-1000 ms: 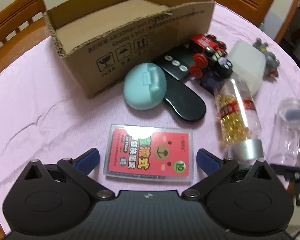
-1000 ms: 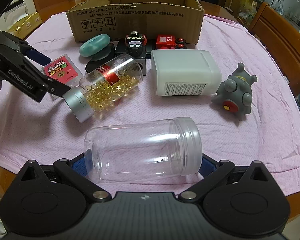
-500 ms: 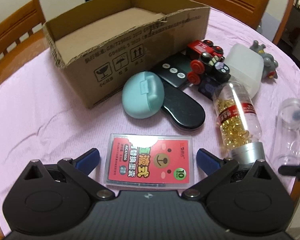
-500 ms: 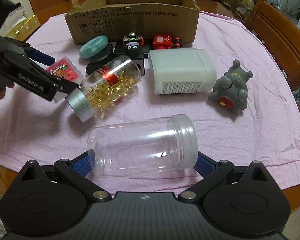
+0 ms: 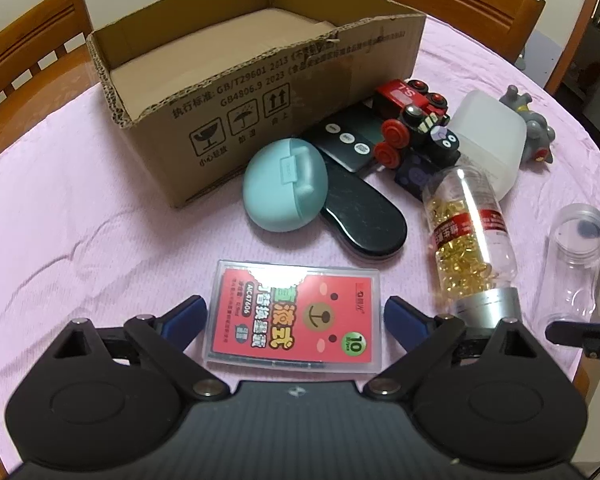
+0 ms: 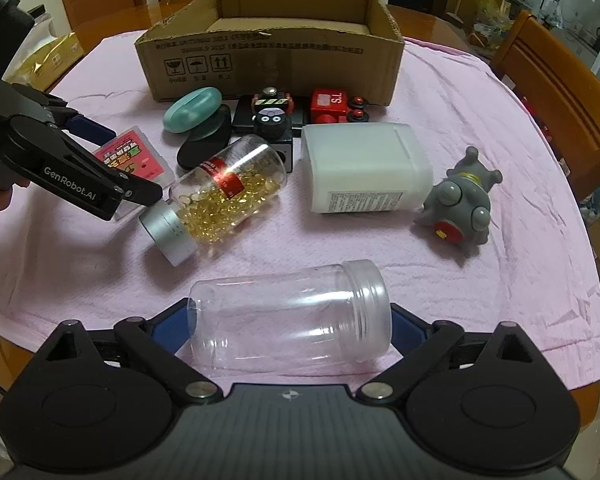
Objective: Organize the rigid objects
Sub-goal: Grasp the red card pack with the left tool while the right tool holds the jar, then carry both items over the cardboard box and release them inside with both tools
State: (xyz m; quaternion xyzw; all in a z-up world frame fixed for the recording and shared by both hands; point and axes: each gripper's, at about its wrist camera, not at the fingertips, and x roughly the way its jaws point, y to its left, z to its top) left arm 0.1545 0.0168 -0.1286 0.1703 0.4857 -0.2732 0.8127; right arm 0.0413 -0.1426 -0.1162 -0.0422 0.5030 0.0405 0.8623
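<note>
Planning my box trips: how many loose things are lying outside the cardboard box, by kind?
Bottles and jars: 3: capsule bottle, white bottle, clear jar
Toys: 3: red train car, black engine, grey figure
Cases: 2: teal case, red card pack
Flat black devices: 2: button remote, oval pad
Dark cube: 1
Total: 11

Your left claw [image 6: 80,160] reads "GenRobot.AI" on its near finger. At twelve o'clock the box [image 5: 260,92] carries "GB/T29601 2013" and "GB4806.9 2023", with fragile, umbrella and this-way-up signs below. The red train [image 6: 332,106] shows "S.L". The case [image 5: 296,316] has a green "10" disc and "AC47606"; its other characters you can't read.
</note>
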